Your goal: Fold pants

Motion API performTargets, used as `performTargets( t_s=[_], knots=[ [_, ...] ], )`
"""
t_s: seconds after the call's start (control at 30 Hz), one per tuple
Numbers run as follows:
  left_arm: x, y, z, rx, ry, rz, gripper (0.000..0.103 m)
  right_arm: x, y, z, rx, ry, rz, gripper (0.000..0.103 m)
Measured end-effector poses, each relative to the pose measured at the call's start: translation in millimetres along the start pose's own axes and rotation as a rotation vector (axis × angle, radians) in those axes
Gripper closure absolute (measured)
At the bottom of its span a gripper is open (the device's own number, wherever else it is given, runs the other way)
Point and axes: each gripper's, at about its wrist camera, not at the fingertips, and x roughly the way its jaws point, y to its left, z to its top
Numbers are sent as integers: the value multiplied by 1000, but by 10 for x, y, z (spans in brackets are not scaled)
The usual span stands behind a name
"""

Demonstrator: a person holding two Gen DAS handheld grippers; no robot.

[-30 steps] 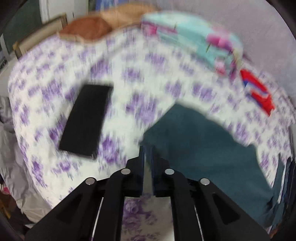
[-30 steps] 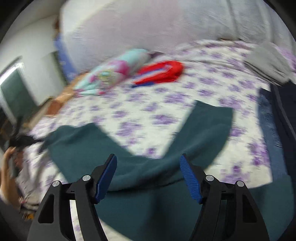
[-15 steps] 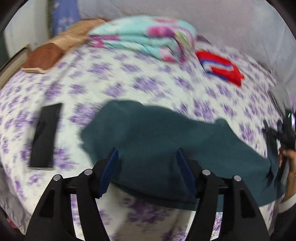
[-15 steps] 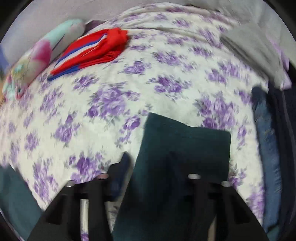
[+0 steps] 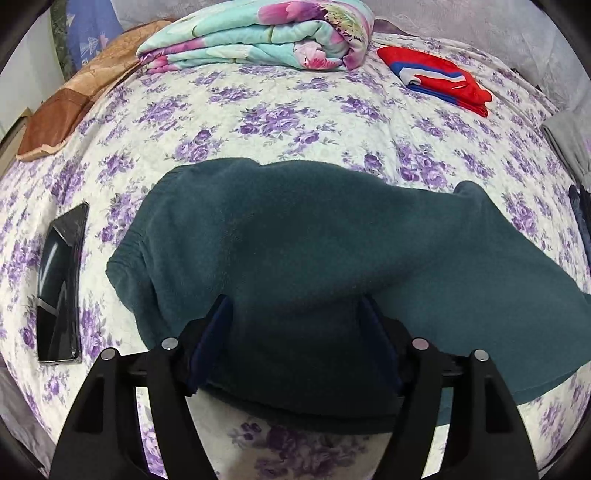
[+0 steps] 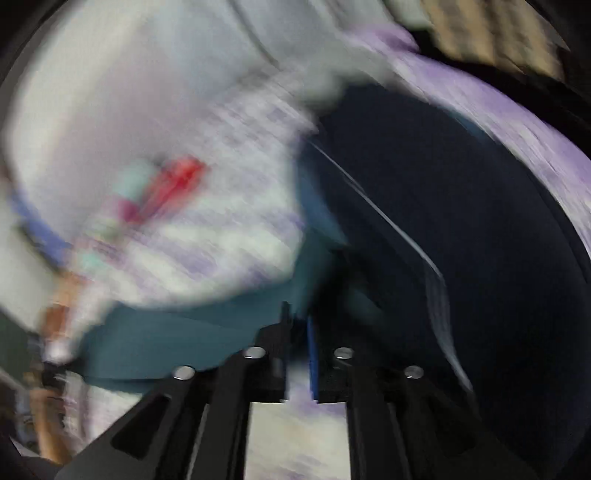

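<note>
Dark teal fleece pants [image 5: 295, 240] lie on the purple-flowered bedsheet [image 5: 258, 110], waistband to the left, legs running right. My left gripper [image 5: 295, 336] is open, its jaws wide apart over the near edge of the pants, holding nothing. The right wrist view is heavily blurred. My right gripper [image 6: 297, 332] there has its jaws nearly together, with teal pants fabric [image 6: 177, 343] at and to the left of the fingertips; whether it pinches the cloth I cannot tell.
A black phone [image 5: 59, 284] lies left of the pants. A folded floral quilt [image 5: 258, 33], a brown cushion [image 5: 74, 99] and a red folded garment [image 5: 439, 79] lie at the far side. Grey and dark clothes [image 5: 569, 144] lie at the right edge. A dark garment [image 6: 461, 229] fills the right view.
My left gripper opened, letting go of the pants, and now hovers over them. My right gripper went from open to nearly closed and is swinging fast, blurring its view.
</note>
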Motion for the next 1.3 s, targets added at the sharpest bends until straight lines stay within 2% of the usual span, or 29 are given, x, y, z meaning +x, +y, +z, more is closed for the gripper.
performTargets(
  t_s=[0.03, 0.1, 0.13, 0.17, 0.23, 0.3, 0.4, 0.5, 0.53, 0.57, 0.6, 0.67, 0.7, 0.77, 0.8, 0.83, 0.9, 0.97, 1.0, 1.07, 1.1, 1.17, 1.23, 1.3],
  knots=[
    [-19, -4, -4, 0, 0, 7, 33, -37, -60, -34, 25, -15, 45, 85],
    [-83, 3, -30, -9, -2, 16, 34, -155, -3, -32, 4, -58, 57, 79],
    [-113, 9, -38, -10, -5, 20, 35, -252, 62, -10, -24, -102, 60, 68],
    [-148, 14, -47, -9, -11, 26, 35, -312, 112, 36, -48, -133, 62, 62],
    [-240, 18, -66, -3, -36, 36, 35, -361, 212, 129, -106, -162, 53, 61],
    [-323, 10, -82, 6, -60, 40, 33, -294, 297, 229, -160, -175, -2, 61],
    [-371, -7, -91, 11, -73, 50, 32, -62, 427, 395, -257, -142, -18, 62],
    [-387, -43, -94, 17, -74, 41, 32, 282, 503, 524, -323, -78, -80, 67],
    [-390, -59, -91, 18, -77, 39, 32, 416, 506, 546, -334, -37, -104, 72],
    [-395, -79, -86, 19, -84, 35, 32, 508, 509, 551, -350, -6, -140, 86],
    [-395, -98, -82, 19, -89, 32, 32, 548, 541, 564, -370, -1, -173, 91],
    [-382, -145, -79, 20, -99, 21, 32, 469, 581, 584, -369, -29, -167, 98],
    [-362, -182, -81, 29, -95, 14, 32, 342, 598, 627, -364, -89, -167, 98],
    [-326, -251, -90, 51, -90, 8, 32, 189, 572, 705, -334, -157, -177, 98],
    [-296, -288, -98, 66, -85, 11, 32, 185, 561, 733, -330, -157, -190, 98],
    [-271, -316, -106, 77, -82, 18, 32, 293, 547, 744, -343, -109, -211, 95],
    [-197, -361, -122, 103, -68, 43, 32, 605, 519, 717, -367, -5, -317, 88],
    [-123, -369, -143, 125, -40, 60, 32, 630, 596, 665, -416, -14, -373, 85],
    [-104, -358, -157, 133, -32, 67, 31, 552, 656, 671, -411, -29, -399, 77],
    [-137, -325, -169, 139, -40, 67, 30, 374, 737, 689, -382, -90, -363, 50],
    [-187, -296, -159, 142, -50, 54, 30, 228, 836, 686, -380, -149, -330, 46],
    [-271, -257, -119, 141, -76, 35, 29, 89, 1002, 651, -402, -187, -256, 43],
    [-363, -227, -17, 143, -129, 48, 25, 109, 1218, 637, -424, -170, -130, 41],
    [-398, -207, 102, 148, -179, 93, 24, 280, 1492, 619, -451, -112, -2, 40]
  ],
)
